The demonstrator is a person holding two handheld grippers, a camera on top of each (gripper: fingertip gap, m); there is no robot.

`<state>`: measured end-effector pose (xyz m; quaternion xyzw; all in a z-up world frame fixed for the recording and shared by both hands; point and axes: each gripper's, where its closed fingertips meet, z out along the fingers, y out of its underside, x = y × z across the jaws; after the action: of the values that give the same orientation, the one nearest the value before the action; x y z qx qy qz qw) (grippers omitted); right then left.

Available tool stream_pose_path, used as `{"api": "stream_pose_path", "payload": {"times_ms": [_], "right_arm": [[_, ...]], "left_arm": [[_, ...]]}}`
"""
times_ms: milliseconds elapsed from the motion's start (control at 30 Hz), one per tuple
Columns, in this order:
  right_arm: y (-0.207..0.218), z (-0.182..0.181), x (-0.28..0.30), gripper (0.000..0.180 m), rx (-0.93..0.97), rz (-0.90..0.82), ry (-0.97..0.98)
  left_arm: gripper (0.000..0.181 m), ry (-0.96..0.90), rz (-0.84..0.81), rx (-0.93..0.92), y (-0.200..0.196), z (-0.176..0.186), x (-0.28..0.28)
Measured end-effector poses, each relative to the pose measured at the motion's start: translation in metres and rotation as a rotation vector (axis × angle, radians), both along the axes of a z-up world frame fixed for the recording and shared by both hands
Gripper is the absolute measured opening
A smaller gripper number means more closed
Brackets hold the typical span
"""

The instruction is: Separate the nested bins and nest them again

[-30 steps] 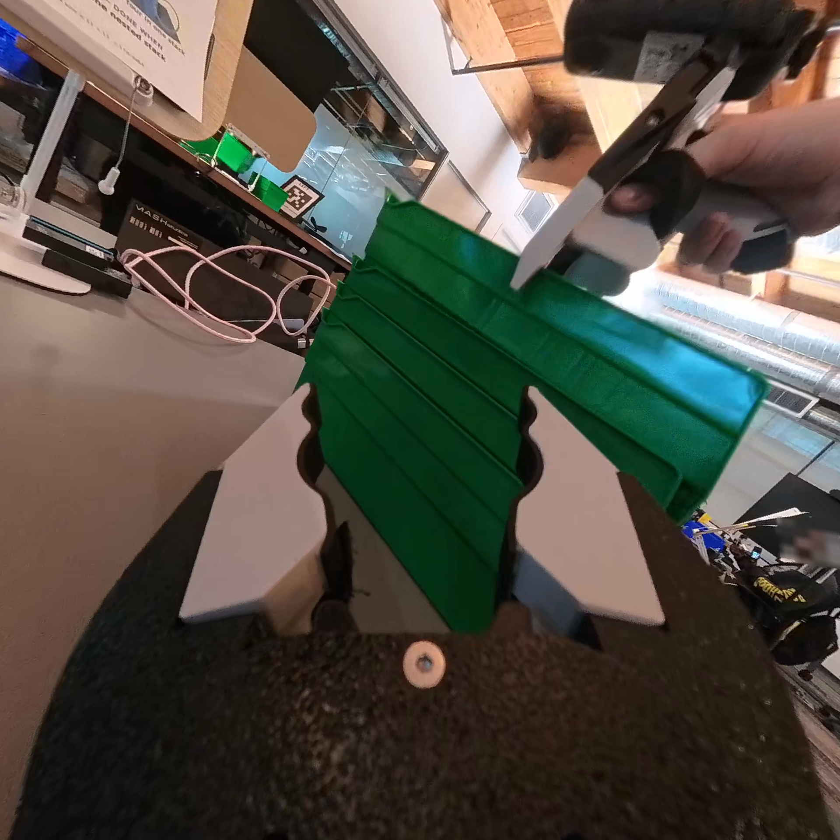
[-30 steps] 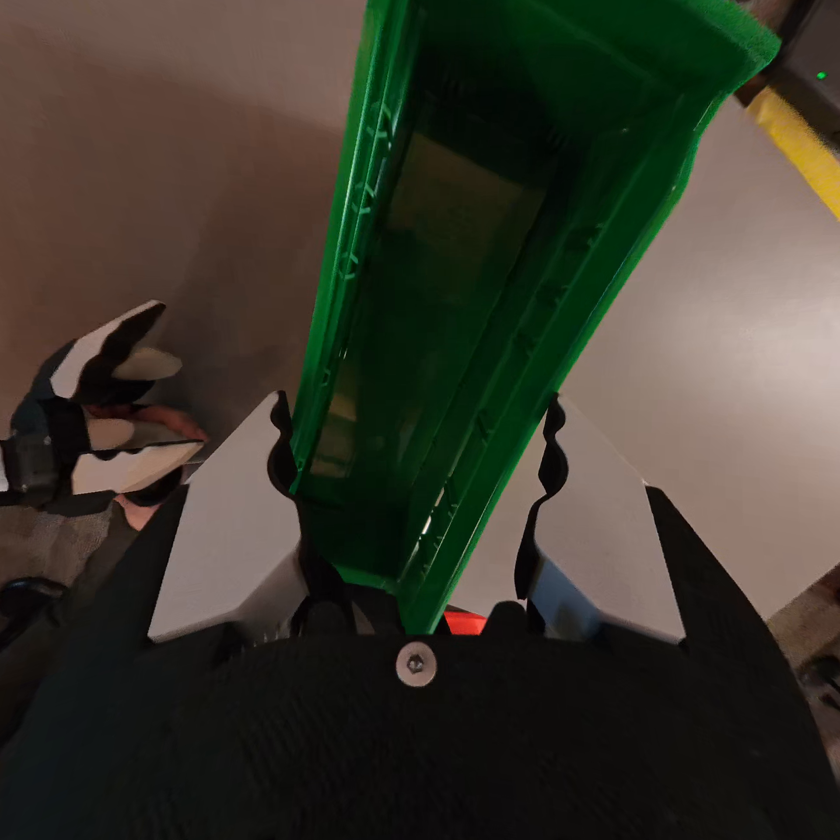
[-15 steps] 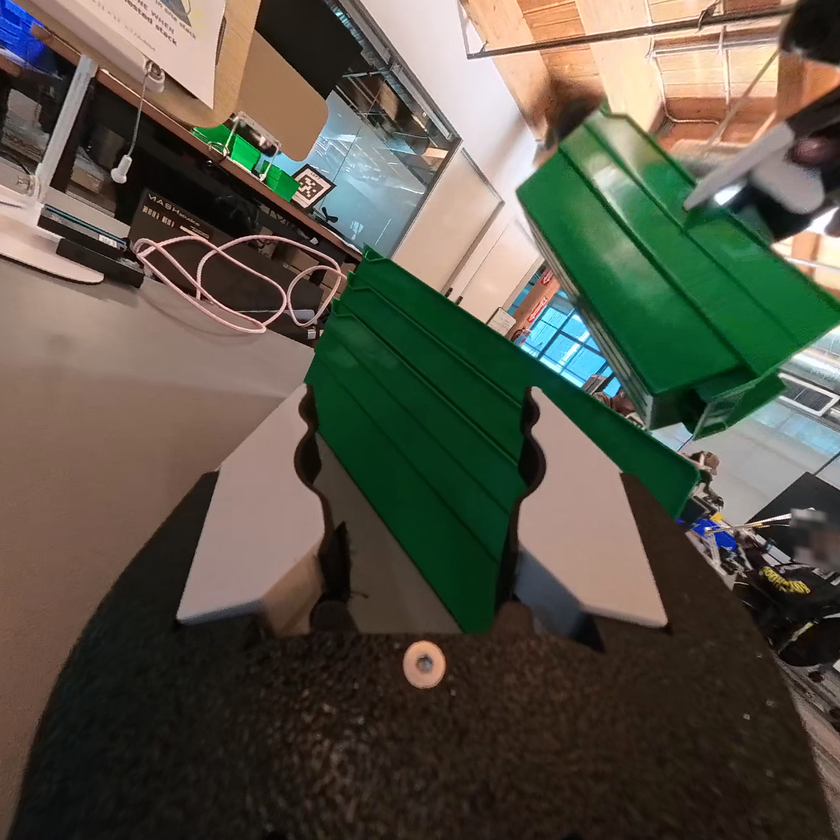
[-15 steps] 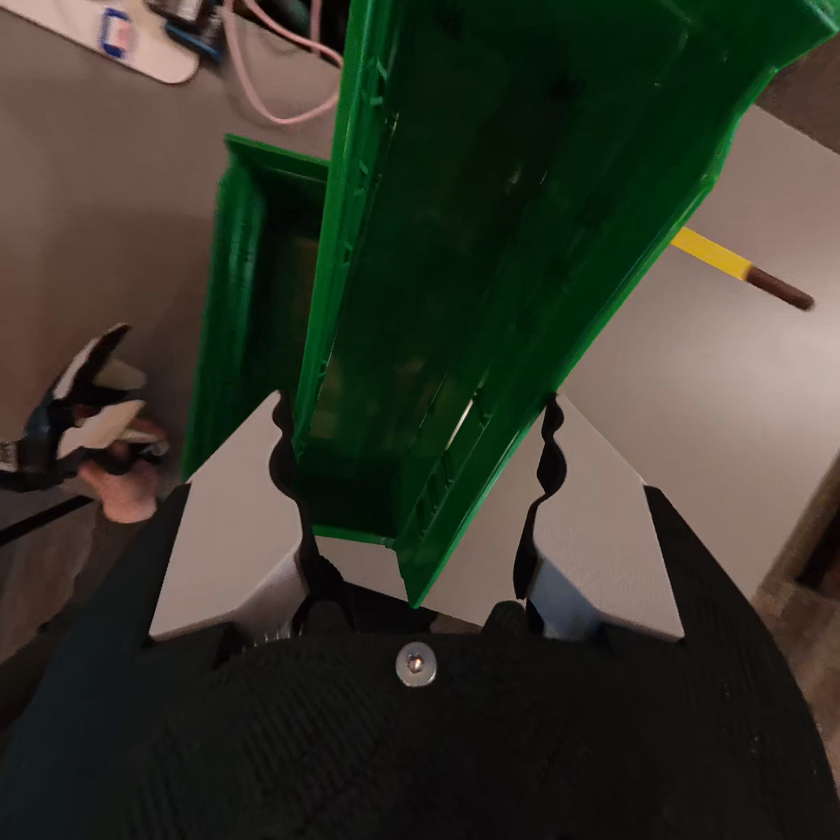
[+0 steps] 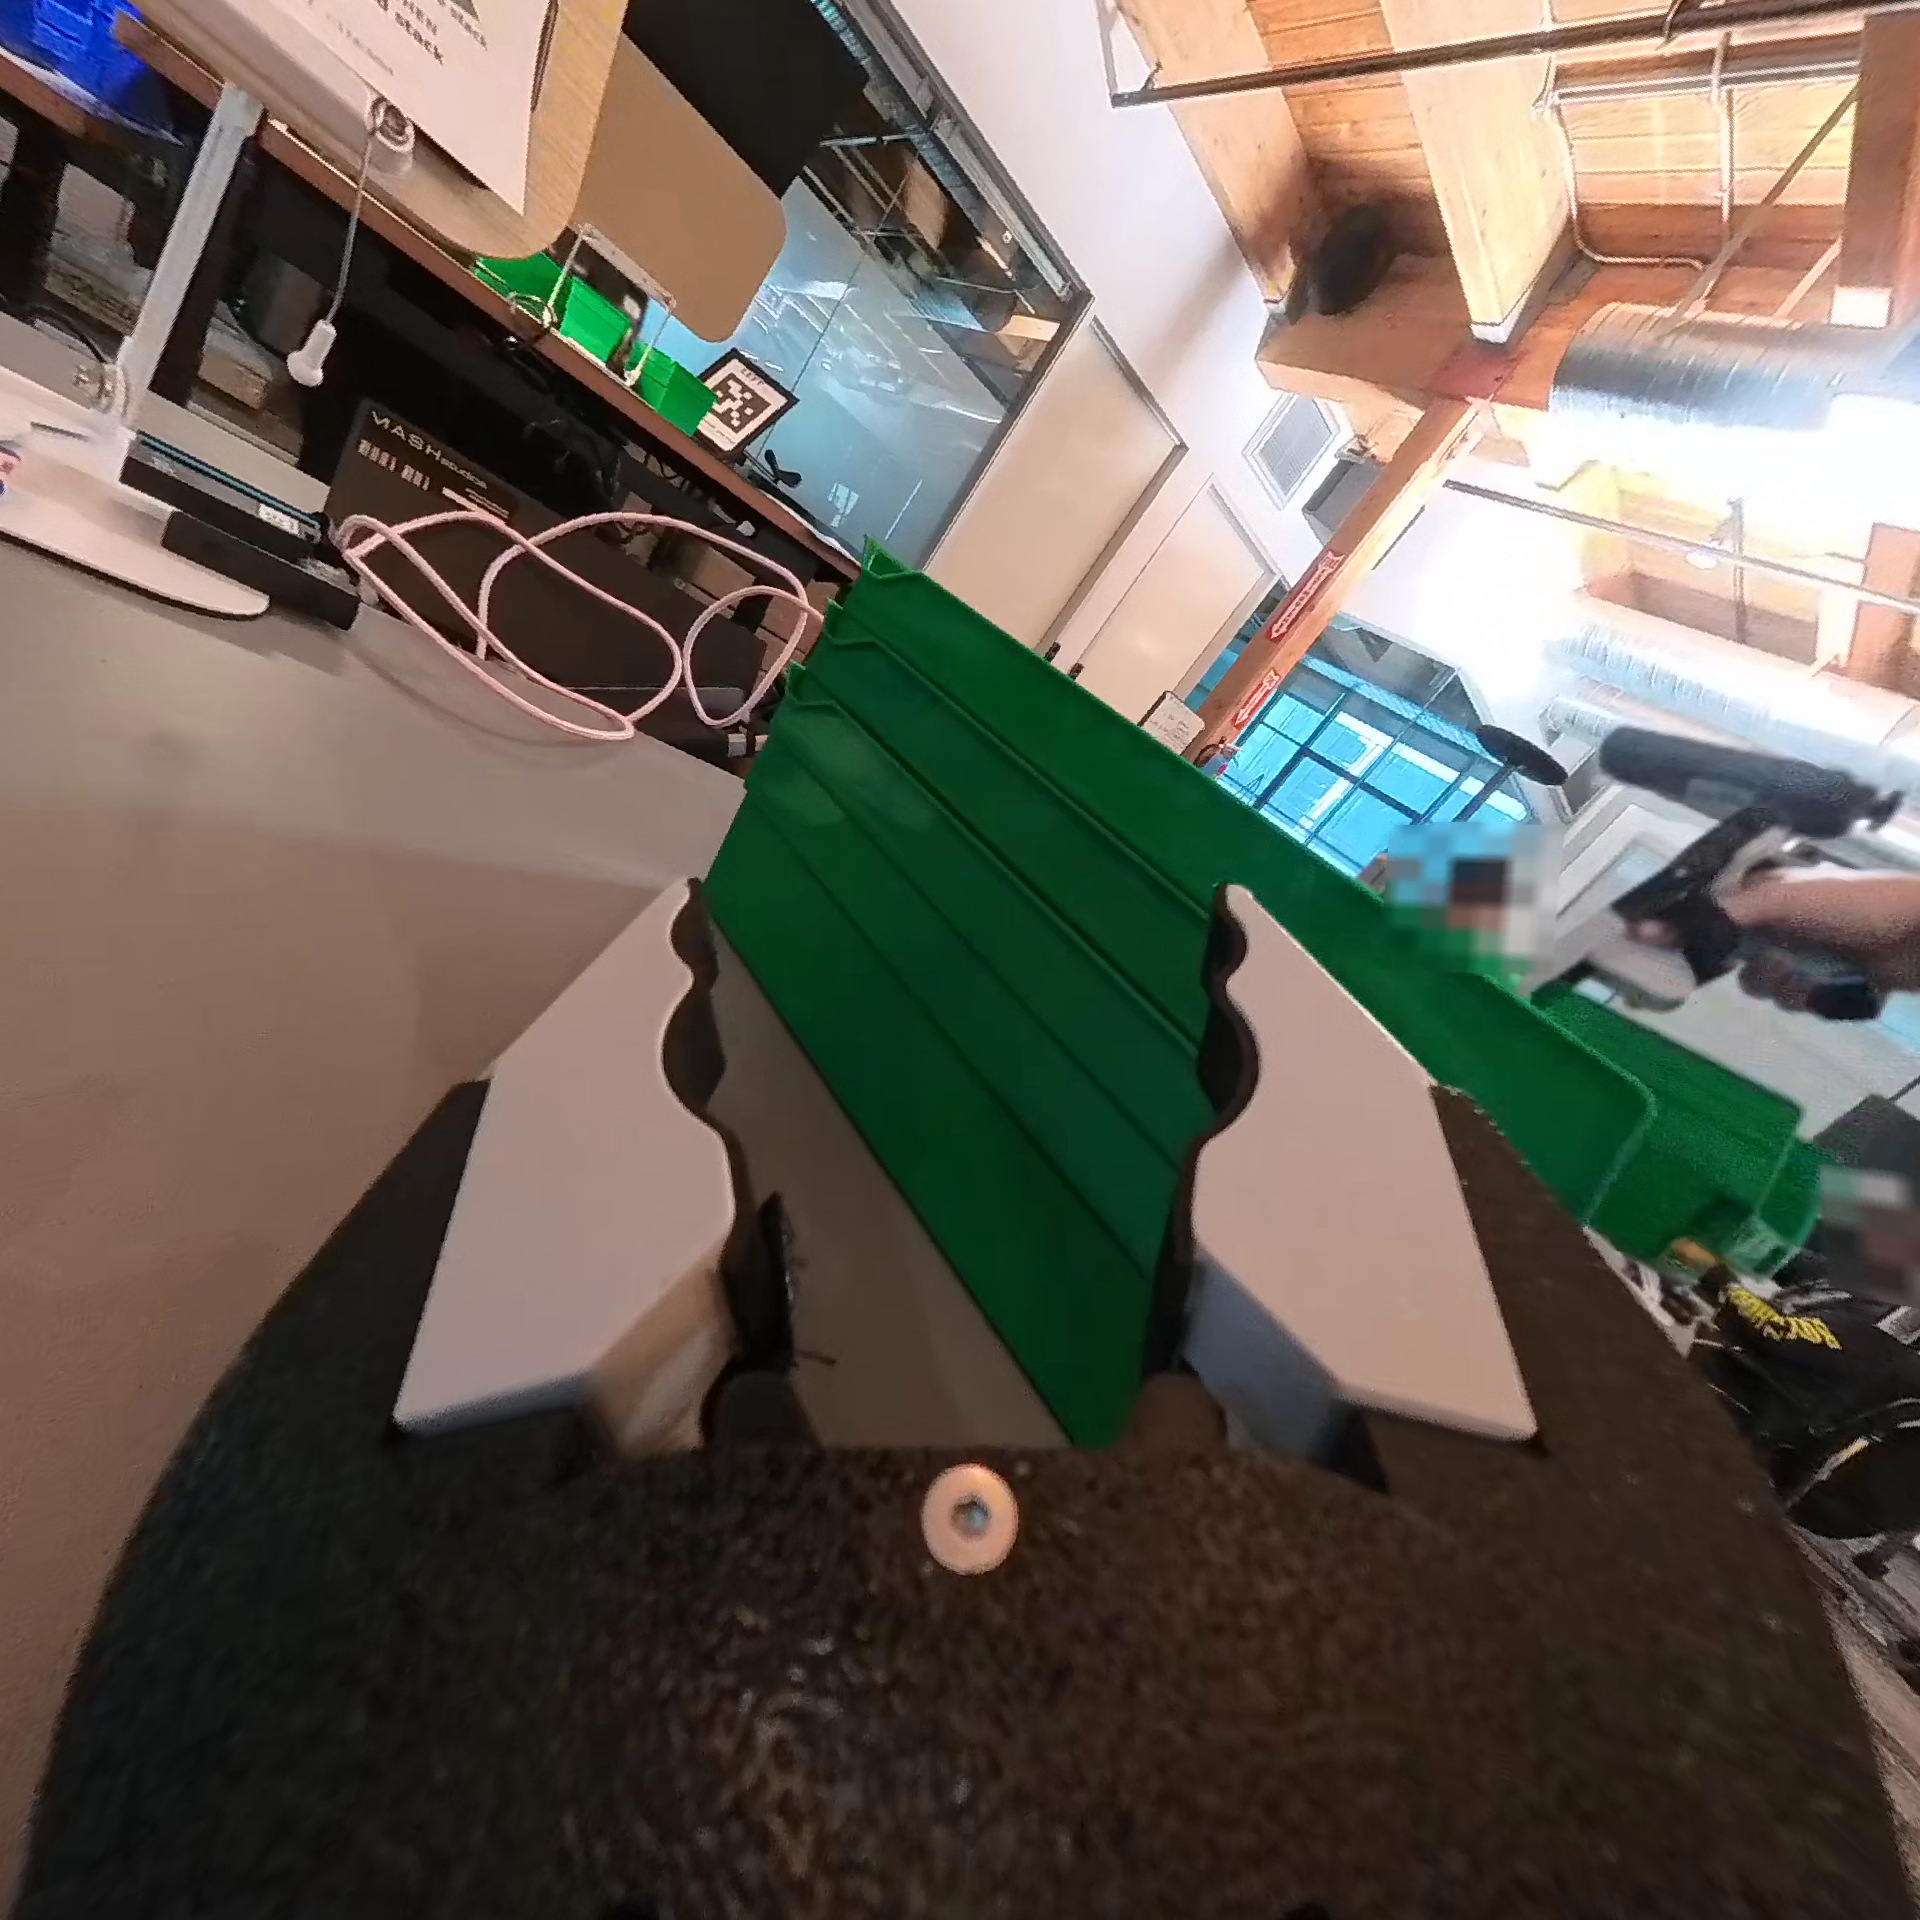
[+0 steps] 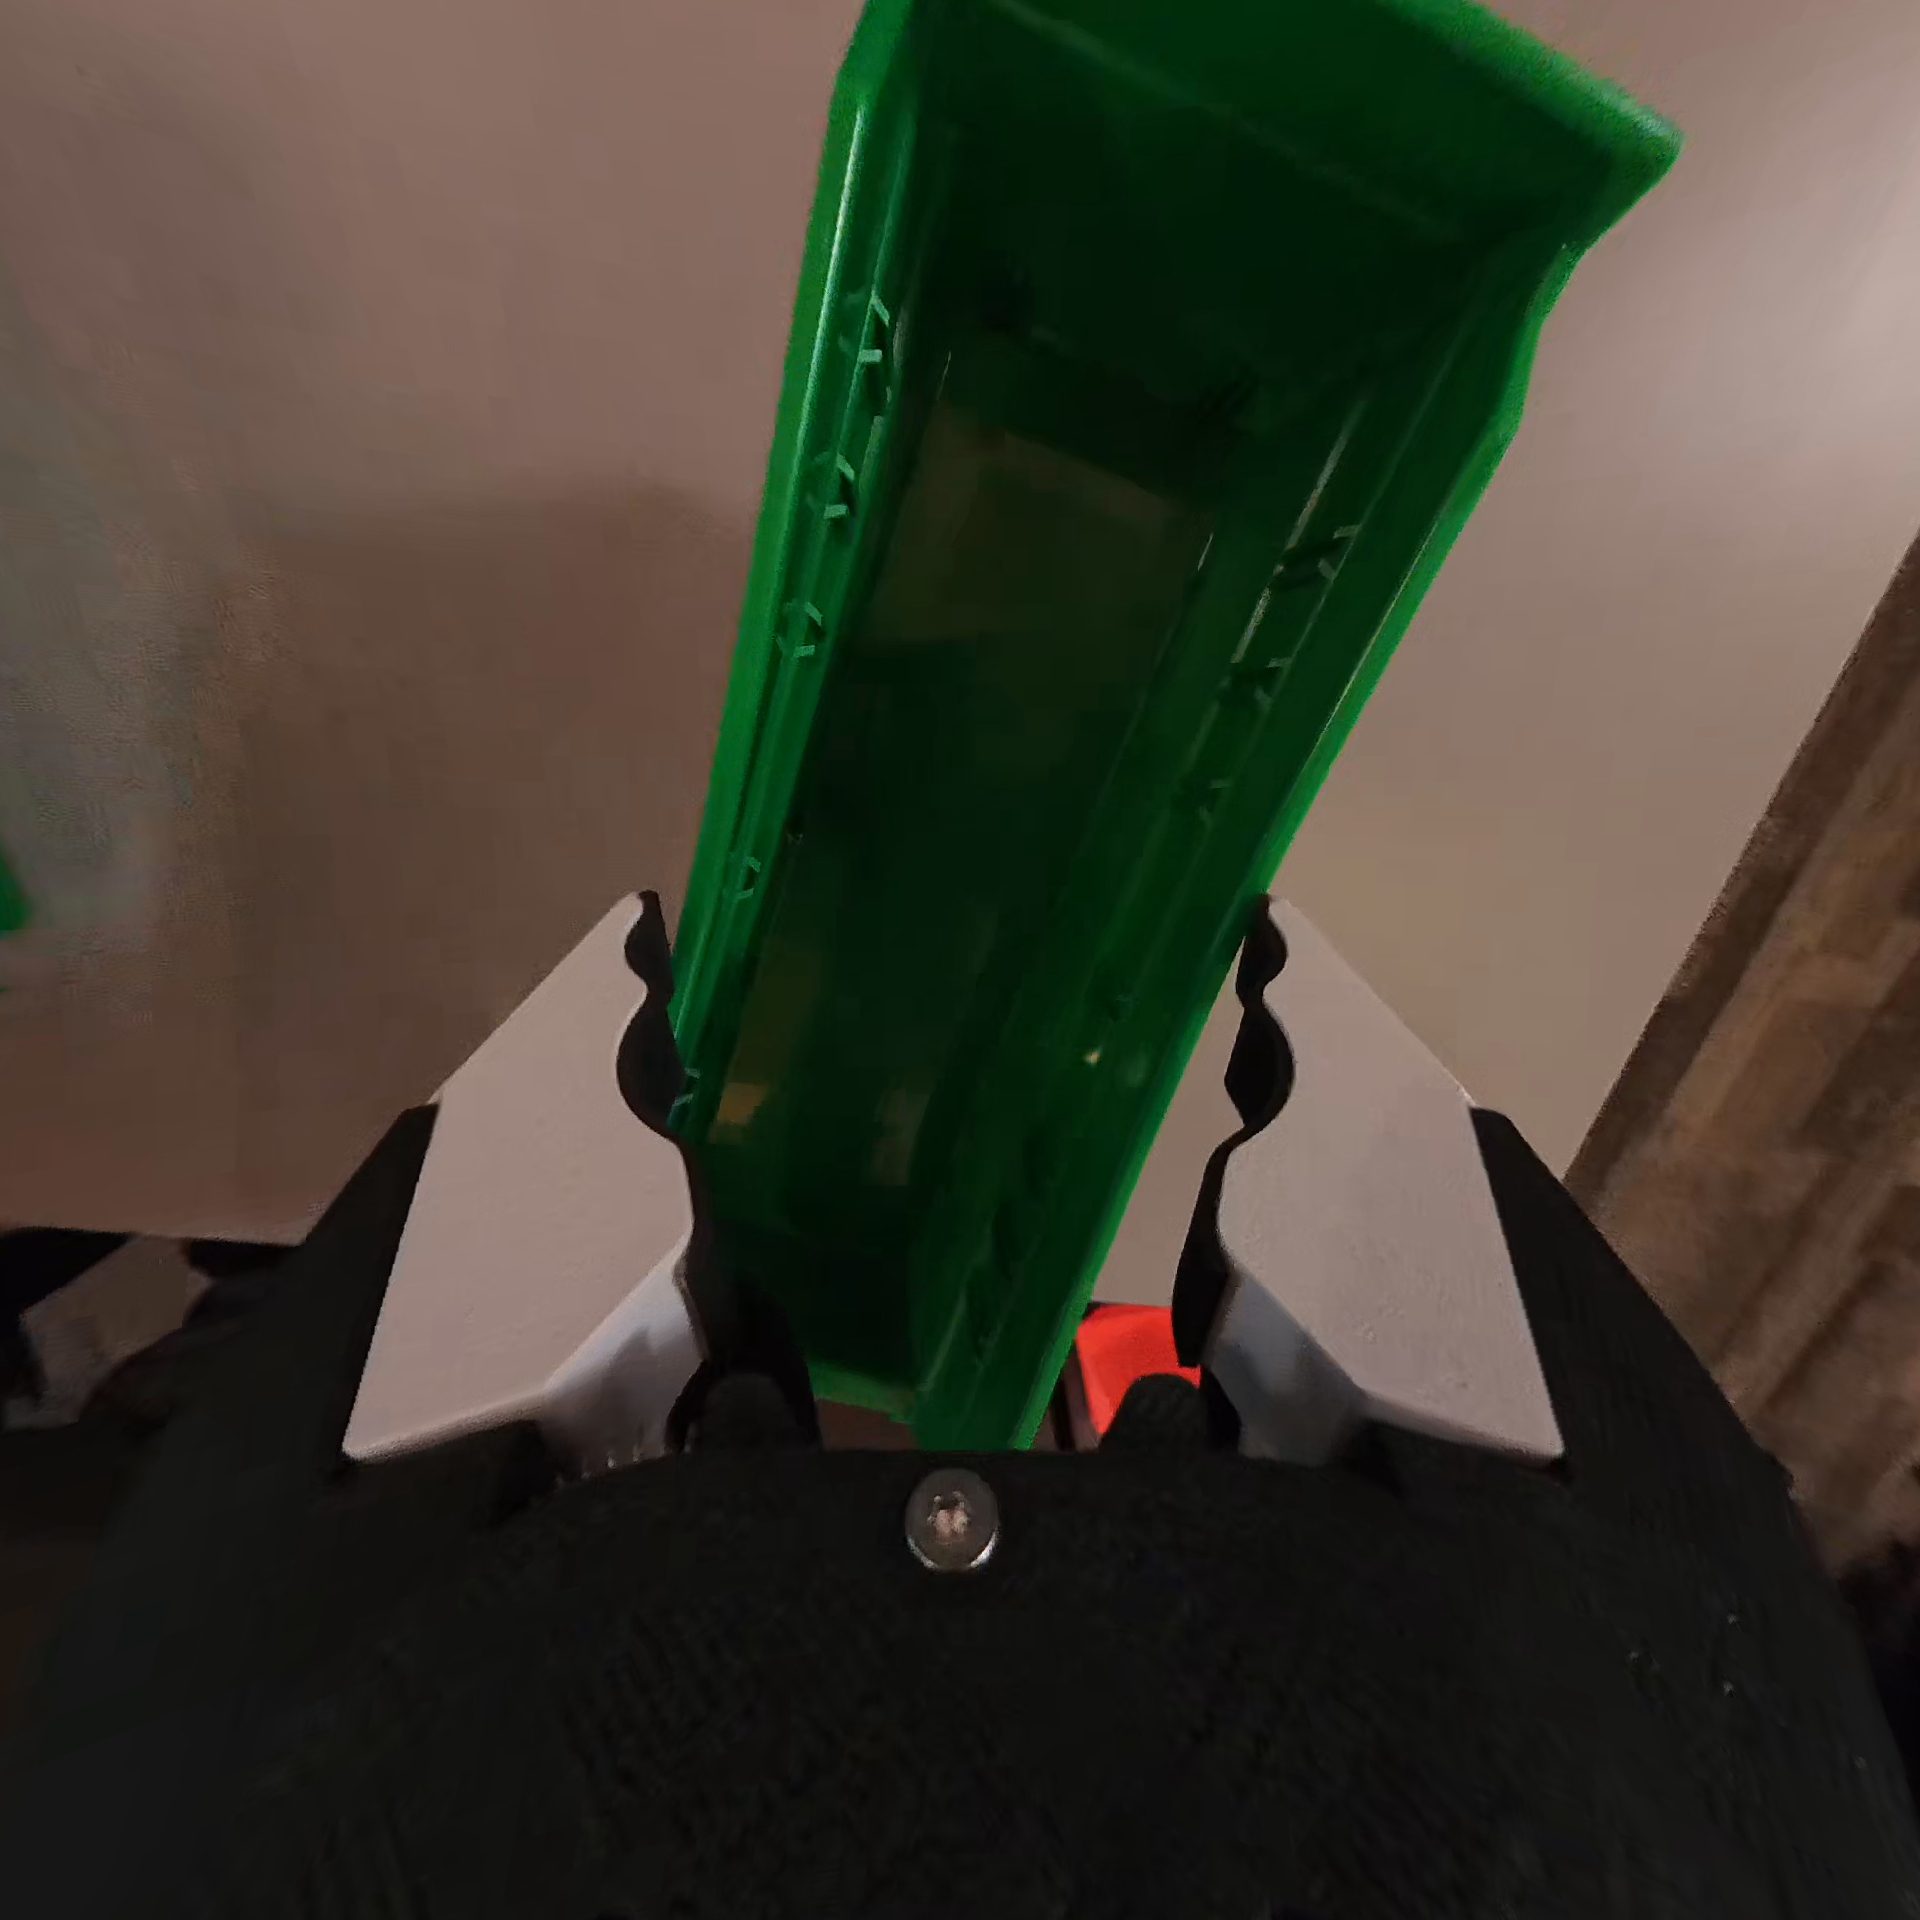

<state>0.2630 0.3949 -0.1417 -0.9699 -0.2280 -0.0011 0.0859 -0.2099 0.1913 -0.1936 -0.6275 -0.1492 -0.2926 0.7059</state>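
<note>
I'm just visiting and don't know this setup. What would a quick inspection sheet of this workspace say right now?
Surface: grey table, mostly bare.
Job's things: nested green bins rest on the table; a separated green bin is carried apart from them.
Clutter: white stand base and a black box at the far edge.
Grippers: left gripper has its fingers around the nested bins' end; right gripper holds the separated bin.
Cables: pink cable looped near the far edge.
Surroundings: workshop with wooden ceiling beams, glass partition, another bench with more green bins.
</note>
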Motion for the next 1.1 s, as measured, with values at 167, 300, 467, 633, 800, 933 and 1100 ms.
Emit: {"api": "stream_pose_path", "payload": {"times_ms": [167,300,467,633,800,933,1100], "right_arm": [[0.006,-0.063,0.054,0.11,-0.083,0.014,-0.054],[0.007,-0.085,0.07,0.111,-0.117,0.046,-0.087],[0.018,-0.088,0.082,0.116,-0.087,0.056,-0.125],[0.029,-0.068,0.086,0.135,0.012,0.065,-0.201],[0.023,-0.002,-0.02,0.144,0.178,0.15,0.013],[-0.018,0.024,-0.145,0.146,0.189,0.287,0.172],[-0.097,0.025,-0.298,0.146,0.046,0.476,0.376]], "left_arm": [[0.096,0.005,0.023,-0.022,0.001,-0.003,-0.003],[0.097,0.009,0.022,-0.034,0.002,-0.005,-0.003],[0.099,0.014,0.013,-0.054,0.004,-0.008,-0.001],[0.099,-0.005,0.007,-0.056,0.004,-0.01,-0.002],[0.097,-0.017,-0.012,-0.052,0.005,-0.009,0.001],[0.097,-0.017,-0.024,-0.03,0.002,-0.006,0.003],[0.097,-0.033,-0.025,0.002,-0.002,-0.001,0.001]]}}
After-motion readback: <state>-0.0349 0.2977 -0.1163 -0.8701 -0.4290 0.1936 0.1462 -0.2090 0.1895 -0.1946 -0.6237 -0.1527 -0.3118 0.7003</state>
